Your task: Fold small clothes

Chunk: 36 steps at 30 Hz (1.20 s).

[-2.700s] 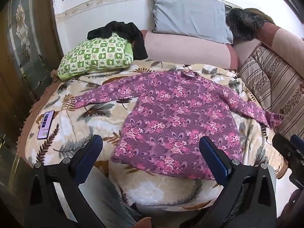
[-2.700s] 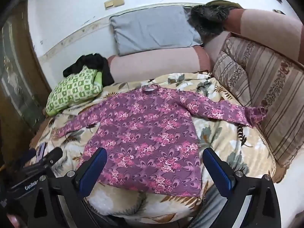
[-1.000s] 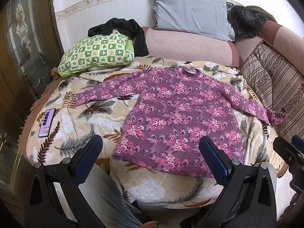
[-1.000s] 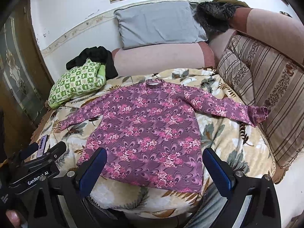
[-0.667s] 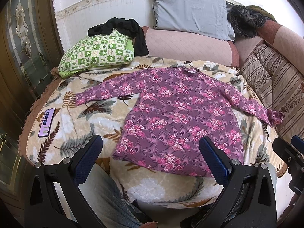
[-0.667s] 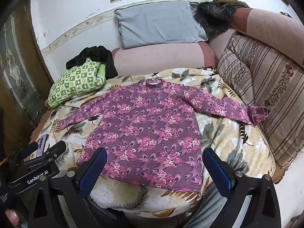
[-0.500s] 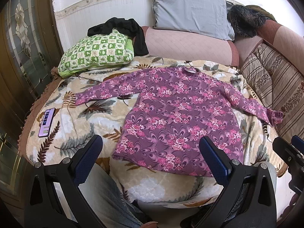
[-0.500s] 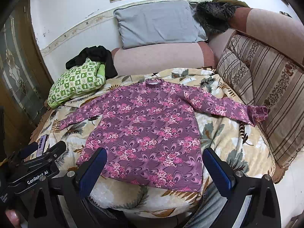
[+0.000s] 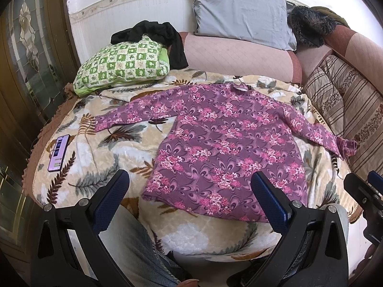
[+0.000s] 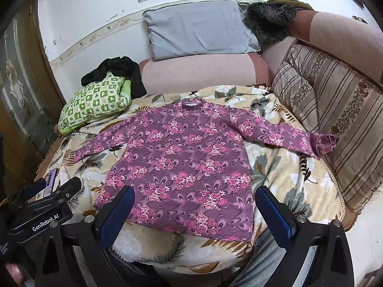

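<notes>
A purple long-sleeved top with pink flowers (image 9: 227, 143) lies spread flat on a leaf-patterned blanket (image 9: 115, 148), collar away from me, both sleeves stretched out. It also shows in the right wrist view (image 10: 186, 162). My left gripper (image 9: 189, 191) is open and empty, held back from the hem near the blanket's front edge. My right gripper (image 10: 194, 203) is open and empty, also just short of the hem. The left gripper body shows at the lower left of the right wrist view (image 10: 47, 205).
A phone (image 9: 58, 153) lies on the blanket's left side. A green checked pillow (image 9: 122, 64) with a black garment (image 9: 165, 38) sits at the back left. A grey pillow (image 9: 241, 16) and striped cushions (image 9: 347, 110) line the back and right.
Both grippers have drawn back and risen slightly over the last seconds; the top lies unmoved. Almost no motion in the last second.
</notes>
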{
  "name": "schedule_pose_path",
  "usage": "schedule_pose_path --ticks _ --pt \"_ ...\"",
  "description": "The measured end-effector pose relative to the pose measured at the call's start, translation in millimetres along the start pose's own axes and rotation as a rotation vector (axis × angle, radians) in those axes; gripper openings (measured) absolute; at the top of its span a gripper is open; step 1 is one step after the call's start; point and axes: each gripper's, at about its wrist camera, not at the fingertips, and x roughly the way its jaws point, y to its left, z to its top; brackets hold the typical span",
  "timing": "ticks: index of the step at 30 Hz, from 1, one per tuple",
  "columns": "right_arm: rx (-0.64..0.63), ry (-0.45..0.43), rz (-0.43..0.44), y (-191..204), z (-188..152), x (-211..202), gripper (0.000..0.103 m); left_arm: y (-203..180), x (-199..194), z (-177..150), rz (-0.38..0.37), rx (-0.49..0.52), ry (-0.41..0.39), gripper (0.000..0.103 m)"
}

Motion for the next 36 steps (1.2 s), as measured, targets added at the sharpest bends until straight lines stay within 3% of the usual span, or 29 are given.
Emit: schedule_pose_path --ticks 8,13,17,22,25,28,32,36 --pt "-0.007 0.012 0.023 9 6 13 0.1 10 21 -6 0.008 -0.02 0.036 0.102" --pt "-0.03 0.025 0.117 21 18 35 0.1 50 61 10 -0.032 -0.13 0.108 0.102" --pt "-0.031 0.047 0.171 38 37 70 0.094 100 114 27 -0.078 -0.285 0.183 0.102" --pt "-0.05 0.034 0.145 65 61 118 0.094 175 196 48 -0.044 -0.465 0.266 0.102" --pt "-0.067 0.063 0.198 80 74 149 0.094 225 249 57 -0.025 -0.58 0.315 0.102" --pt "-0.079 0.121 0.249 98 86 187 0.094 267 289 66 0.041 -0.649 0.33 0.099" --pt "-0.078 0.161 0.309 115 93 225 0.094 301 336 74 0.053 -0.713 0.37 0.098" --pt "-0.07 0.199 0.318 124 92 252 0.094 319 365 76 0.066 -0.773 0.379 0.083"
